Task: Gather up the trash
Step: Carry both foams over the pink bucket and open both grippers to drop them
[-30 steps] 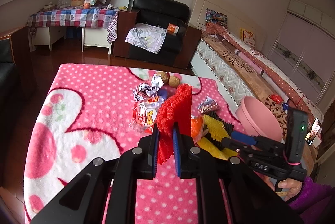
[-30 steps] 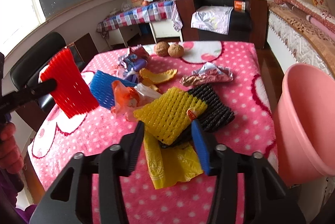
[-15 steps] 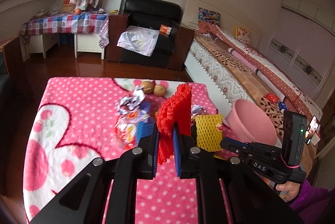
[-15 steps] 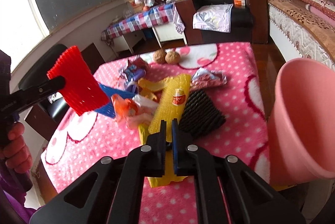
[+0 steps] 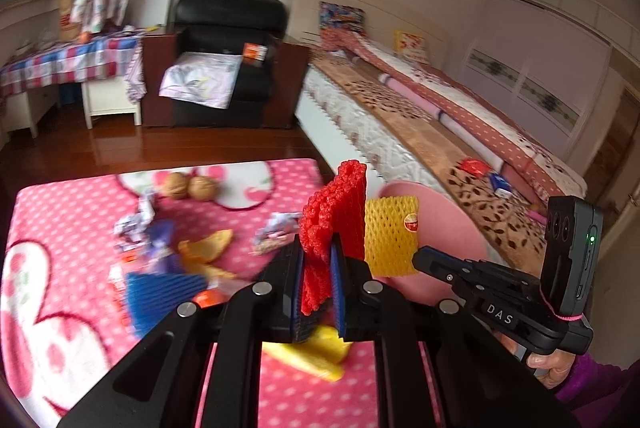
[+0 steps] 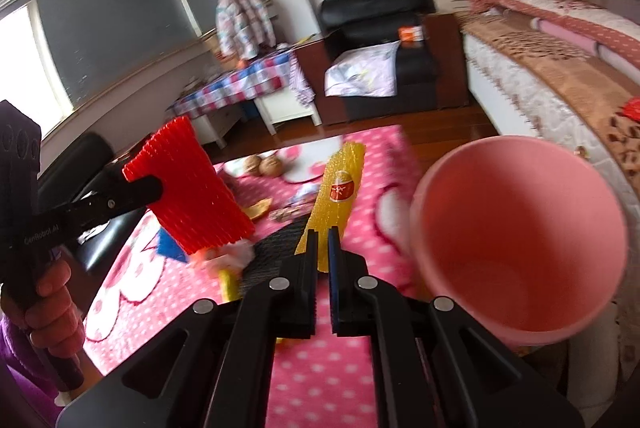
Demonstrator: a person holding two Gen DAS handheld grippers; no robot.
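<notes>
My left gripper point(image 5: 316, 252) is shut on a red foam net point(image 5: 336, 204), which stands upright between its blue pads above the table. Just to its right hangs a yellow foam net point(image 5: 390, 236) with a round sticker, and my right gripper point(image 5: 420, 254) is shut on its lower edge. In the right wrist view the yellow net point(image 6: 340, 188) rises from my right gripper point(image 6: 323, 240). The red net point(image 6: 192, 188) sits to the left in my left gripper point(image 6: 154, 188). A pink bin point(image 6: 520, 228) stands open at the table's right edge, close beside the yellow net.
On the pink dotted tablecloth point(image 5: 80, 212) lie two walnuts point(image 5: 190, 187), crumpled wrappers point(image 5: 276, 236), orange peel point(image 5: 208, 248), a blue foam net point(image 5: 164, 292), a black foam net point(image 6: 276, 248) and a yellow bag point(image 5: 312, 352). A bed point(image 5: 420, 124) runs along the right. A person's hands hold both tools.
My right gripper shut on the yellow net and lifted it off the table. Both grippers rose and swung right, toward the pink bin, with the red net still held.
</notes>
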